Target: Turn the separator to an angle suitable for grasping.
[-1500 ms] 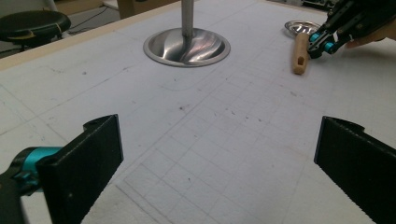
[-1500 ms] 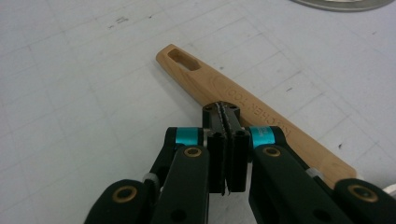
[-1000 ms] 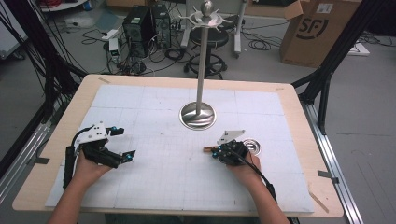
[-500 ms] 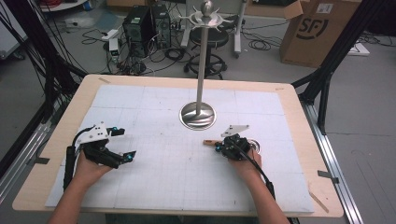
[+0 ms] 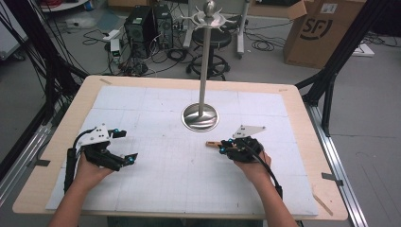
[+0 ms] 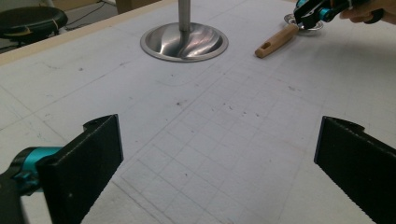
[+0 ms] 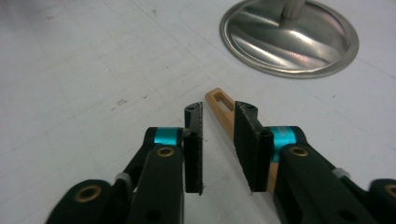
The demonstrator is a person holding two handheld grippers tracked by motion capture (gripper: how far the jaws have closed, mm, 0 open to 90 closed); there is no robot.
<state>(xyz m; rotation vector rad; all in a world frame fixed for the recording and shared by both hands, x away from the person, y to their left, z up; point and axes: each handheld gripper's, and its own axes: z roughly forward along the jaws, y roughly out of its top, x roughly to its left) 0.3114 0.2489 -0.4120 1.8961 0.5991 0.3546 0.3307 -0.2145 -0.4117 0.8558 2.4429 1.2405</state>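
Note:
A utensil with a wooden handle (image 5: 212, 143) lies on the white mat right of centre, and its round metal end (image 6: 303, 24) is at my right gripper. My right gripper (image 5: 223, 144) is low over the handle (image 7: 223, 108). Its jaws have just been opening and now stand a little apart. The handle runs under the right-hand jaw and neither pad presses on it. My left gripper (image 5: 126, 145) rests at the mat's left with its jaws wide open (image 6: 217, 126) and nothing between them.
A tall metal stand with a round base (image 5: 200, 117) and a hooked top (image 5: 208, 16) rises at the mat's middle back. The base (image 7: 289, 39) lies just beyond the handle's tip. The mat covers a wooden table (image 5: 302, 109).
The right gripper's jaws have parted from shut. That hand has shifted slightly, and the wooden handle now sticks out to its left. The left hand has not moved.

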